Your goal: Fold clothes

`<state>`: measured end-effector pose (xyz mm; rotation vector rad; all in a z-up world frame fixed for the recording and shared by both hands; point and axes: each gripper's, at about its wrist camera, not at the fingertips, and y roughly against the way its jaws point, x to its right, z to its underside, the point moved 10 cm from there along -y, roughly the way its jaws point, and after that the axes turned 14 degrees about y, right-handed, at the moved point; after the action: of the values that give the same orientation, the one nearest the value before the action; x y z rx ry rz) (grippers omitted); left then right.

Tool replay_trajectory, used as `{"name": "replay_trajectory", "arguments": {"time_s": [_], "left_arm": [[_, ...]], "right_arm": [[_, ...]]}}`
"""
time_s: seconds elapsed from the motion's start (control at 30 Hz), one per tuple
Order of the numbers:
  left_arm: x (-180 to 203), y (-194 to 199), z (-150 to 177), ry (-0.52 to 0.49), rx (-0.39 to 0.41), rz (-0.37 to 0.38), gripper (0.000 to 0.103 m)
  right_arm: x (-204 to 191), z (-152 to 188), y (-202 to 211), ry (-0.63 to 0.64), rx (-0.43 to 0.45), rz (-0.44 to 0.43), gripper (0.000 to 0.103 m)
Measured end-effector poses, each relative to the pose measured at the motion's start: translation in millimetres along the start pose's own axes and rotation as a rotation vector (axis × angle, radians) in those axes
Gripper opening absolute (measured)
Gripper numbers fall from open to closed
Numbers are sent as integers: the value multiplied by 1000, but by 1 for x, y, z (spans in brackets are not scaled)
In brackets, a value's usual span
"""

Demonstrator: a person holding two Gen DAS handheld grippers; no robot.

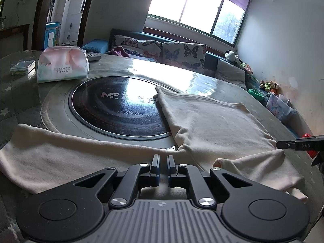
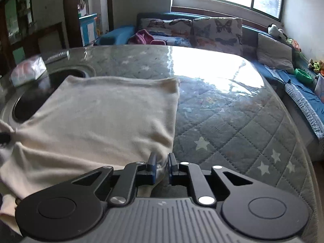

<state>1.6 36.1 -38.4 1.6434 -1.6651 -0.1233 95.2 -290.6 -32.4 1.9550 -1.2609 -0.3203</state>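
Both tools rest at the cream garment's near edge.

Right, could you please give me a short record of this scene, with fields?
garment: cream garment, spread on the table, one edge overlapping the hob
table: table with star-quilted cover and a round black hob set in it
left claw: left claw appears to pinch the garment's near edge
right claw: right claw closed on a garment corner
other: tissue pack beyond the hob
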Motion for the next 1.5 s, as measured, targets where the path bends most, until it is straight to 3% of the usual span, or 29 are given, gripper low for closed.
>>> {"name": "replay_trajectory", "arguments": {"time_s": [0.13,0.3,0.57,0.67,0.9,1.1,1.27,1.5], "left_arm": [[6,6,-3,-7,7,-9,9],[39,20,-3,-50,20,83,9],[87,5,28,-121,-58,200,9],[81,-9,35,-122,-82,154,8],[62,-3,29,-81,-62,138,8],[43,12,18,-38,-21,94,8],[7,33,3,21,42,-4,8],[-54,66,-18,123,148,-181,14]], "right_arm": [[1,-7,8,18,36,7,9],[-22,-14,21,90,97,-66,9],[-32,-1,8,98,73,-98,9],[-28,0,7,81,78,-105,9],[-32,-3,11,114,87,-91,10],[-77,-11,28,206,137,-200,10],[-109,-9,20,260,121,-261,10],[-127,-14,21,294,138,-270,16]]}}
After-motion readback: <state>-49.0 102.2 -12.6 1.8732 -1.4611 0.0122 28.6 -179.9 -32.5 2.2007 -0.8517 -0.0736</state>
